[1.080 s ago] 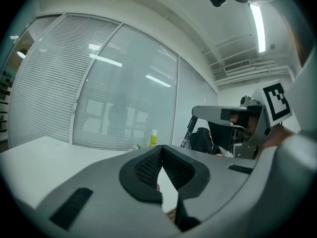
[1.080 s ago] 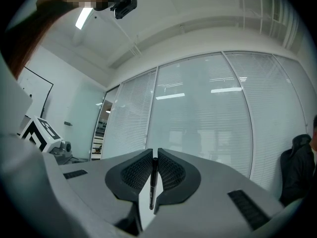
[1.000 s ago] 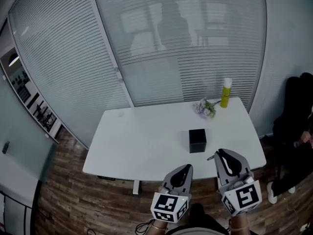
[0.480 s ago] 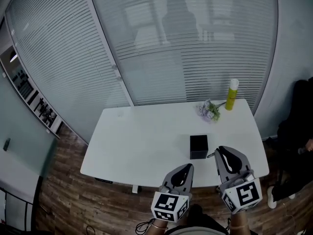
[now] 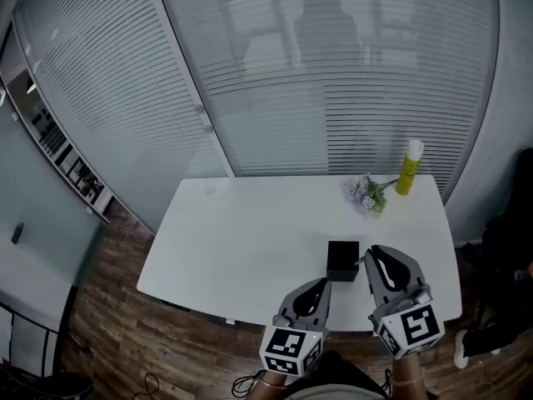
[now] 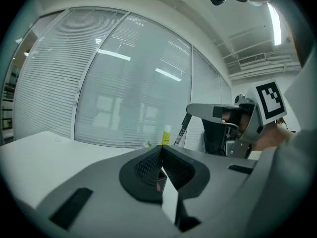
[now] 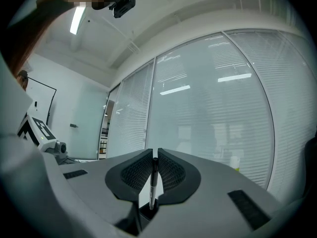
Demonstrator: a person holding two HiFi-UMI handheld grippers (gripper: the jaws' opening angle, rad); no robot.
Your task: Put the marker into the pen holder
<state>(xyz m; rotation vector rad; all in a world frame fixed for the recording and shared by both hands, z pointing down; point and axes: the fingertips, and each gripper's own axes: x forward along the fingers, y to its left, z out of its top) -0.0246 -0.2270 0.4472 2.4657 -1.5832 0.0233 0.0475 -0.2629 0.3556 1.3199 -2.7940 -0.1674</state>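
Observation:
The black cube pen holder (image 5: 342, 261) stands near the front edge of the white table (image 5: 241, 240). My right gripper (image 5: 372, 255) is just right of the holder, shut on a thin dark marker (image 7: 153, 182). In the right gripper view the marker stands upright between the pads. Its end sticks out towards the holder (image 5: 361, 262). My left gripper (image 5: 321, 285) is shut and empty, in front of the holder and over the table's edge. In the left gripper view, the right gripper (image 6: 198, 109) shows with the marker (image 6: 181, 131) hanging from it.
A yellow bottle (image 5: 410, 167) and a small sprig of flowers (image 5: 368, 193) stand at the table's far right corner. Behind the table runs a glass wall with blinds. Wooden floor lies around it, and a dark-clothed person (image 5: 510, 248) is at the right edge.
In the head view the table and holder have slid down towards the grippers. The right gripper with the marker now stands right beside the holder. Both jaws stay as they were.

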